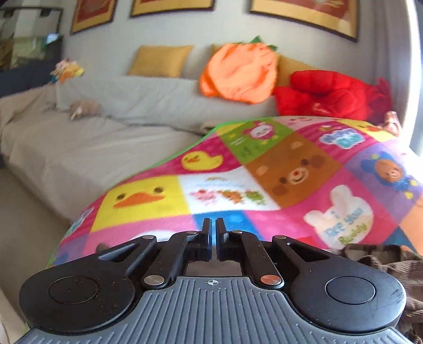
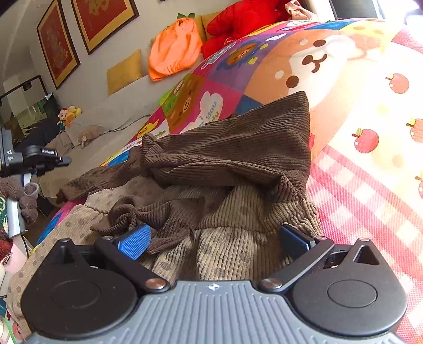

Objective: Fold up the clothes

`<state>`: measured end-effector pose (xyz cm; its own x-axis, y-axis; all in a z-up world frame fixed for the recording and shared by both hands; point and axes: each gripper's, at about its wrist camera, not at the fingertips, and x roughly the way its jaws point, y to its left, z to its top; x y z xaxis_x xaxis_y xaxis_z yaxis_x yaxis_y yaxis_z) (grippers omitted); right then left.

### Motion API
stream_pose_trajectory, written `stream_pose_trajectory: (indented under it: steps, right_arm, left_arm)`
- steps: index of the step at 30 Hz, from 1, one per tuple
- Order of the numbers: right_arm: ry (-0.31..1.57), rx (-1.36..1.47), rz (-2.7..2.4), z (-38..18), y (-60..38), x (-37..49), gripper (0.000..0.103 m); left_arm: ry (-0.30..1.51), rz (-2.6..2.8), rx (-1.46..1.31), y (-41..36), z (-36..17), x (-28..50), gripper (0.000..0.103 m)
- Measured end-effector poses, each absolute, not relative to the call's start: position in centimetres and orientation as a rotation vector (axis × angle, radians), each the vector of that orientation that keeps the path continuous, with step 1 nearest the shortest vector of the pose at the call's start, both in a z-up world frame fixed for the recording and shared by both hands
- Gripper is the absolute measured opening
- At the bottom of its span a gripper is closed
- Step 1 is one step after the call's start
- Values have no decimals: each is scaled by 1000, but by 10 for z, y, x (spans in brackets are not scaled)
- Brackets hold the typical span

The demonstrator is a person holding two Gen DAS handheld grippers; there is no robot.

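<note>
A brown corduroy garment (image 2: 227, 158) lies crumpled on a bright patchwork cartoon blanket (image 1: 264, 172), its dark outer cloth heaped over a lighter tan lining with spots (image 2: 227, 251). From the right wrist view the garment stretches away from the camera toward a pointed far end, so its long axis appears to run roughly along the line of the right tongs (image 2: 214, 240). Those tongs are spread wide, blue pads to either side of the near edge of the cloth, which bunches between them without being pinched. The right hand is plainly the nearer one: the fabric sits directly in its gap.

The left tongs (image 1: 213, 232) are clenched almost fully, only a thin slit between the fingers, and no cloth can be seen in them. They hover over the blanket with just a corner of the brown corduroy showing at the lower right of the left wrist view, so the garment lies off to that tool's right. Any fold would seem to begin with the right tongs closing on the near hem.

The blanket covers a raised surface beside a second cover printed with apples and a dog face (image 2: 370, 132). Beyond stands a grey sofa (image 1: 92, 148) with mustard cushions (image 1: 161, 60), an orange pumpkin plush (image 1: 238, 71), a red plush (image 1: 330, 92), and framed red pictures (image 2: 103, 21) on the wall.
</note>
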<state>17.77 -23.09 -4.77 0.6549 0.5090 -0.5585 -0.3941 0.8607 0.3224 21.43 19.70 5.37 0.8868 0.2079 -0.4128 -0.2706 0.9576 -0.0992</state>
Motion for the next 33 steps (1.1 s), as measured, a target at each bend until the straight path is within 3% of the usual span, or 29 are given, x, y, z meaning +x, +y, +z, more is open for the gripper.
stream_pose_trajectory:
  steps: [3, 7, 9, 11, 15, 19, 20, 27, 28, 29, 32, 33]
  right_arm:
    - [690, 181, 518, -48, -231, 178, 103]
    - [697, 192, 525, -49, -232, 179, 103]
    - [698, 200, 529, -49, -233, 180, 103]
    - [701, 206, 535, -49, -234, 180, 103]
    - [700, 205, 534, -49, -233, 180, 103]
    - [700, 204, 534, -49, -234, 180, 103]
    - [700, 203, 533, -49, -233, 180, 103]
    - [700, 202, 534, -49, -234, 181, 103]
    - [700, 203, 534, -49, -234, 181, 103]
    - [700, 204, 534, -49, -234, 181, 103]
    - [701, 205, 538, -49, -234, 181, 103]
    - [703, 203, 540, -49, -233, 181, 103]
  left_arm:
    - [359, 112, -115, 155, 73, 221, 4]
    - [450, 22, -315, 151, 71, 229, 10]
    - [504, 50, -413, 163, 59, 225, 22]
    - [554, 110, -472, 177, 42, 217, 46]
    - [604, 281, -492, 206, 17, 193, 61]
    - [535, 524, -499, 241, 11, 170, 84]
    - [534, 563, -506, 248, 9, 171, 85]
    - [650, 573, -565, 281, -21, 206, 82]
    - [653, 562, -549, 281, -23, 211, 74]
    - [652, 550, -526, 280, -25, 216, 52]
    - [650, 471, -469, 271, -18, 233, 12]
    - [636, 436, -449, 264, -12, 235, 11]
